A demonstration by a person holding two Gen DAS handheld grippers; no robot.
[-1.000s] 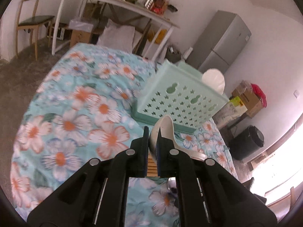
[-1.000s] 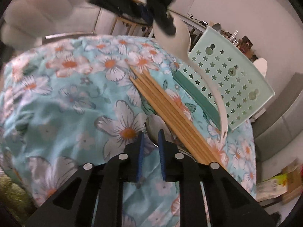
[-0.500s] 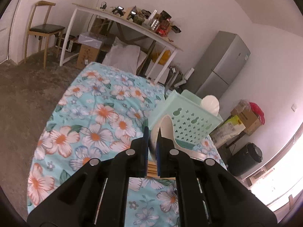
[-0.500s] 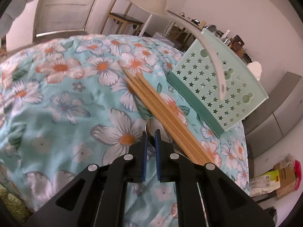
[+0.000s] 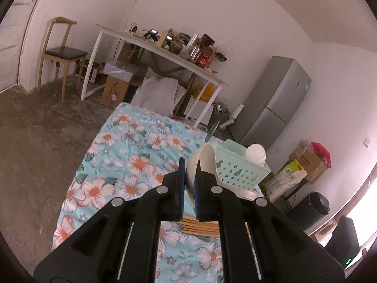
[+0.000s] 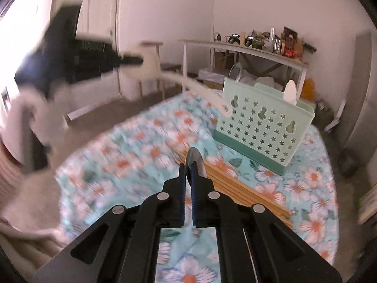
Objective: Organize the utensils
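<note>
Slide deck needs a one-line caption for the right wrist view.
Right gripper clamps a metal spoon above chopsticks, facing the green basket.

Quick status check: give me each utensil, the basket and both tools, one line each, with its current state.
left tool: shut on the white ladle
white ladle: held by its bowl, lifted, handle toward the basket
right tool: shut on the metal spoon
metal spoon: gripped by its bowl
chopsticks: lying bundled on the floral cloth
basket: upright, utensils standing inside
</note>
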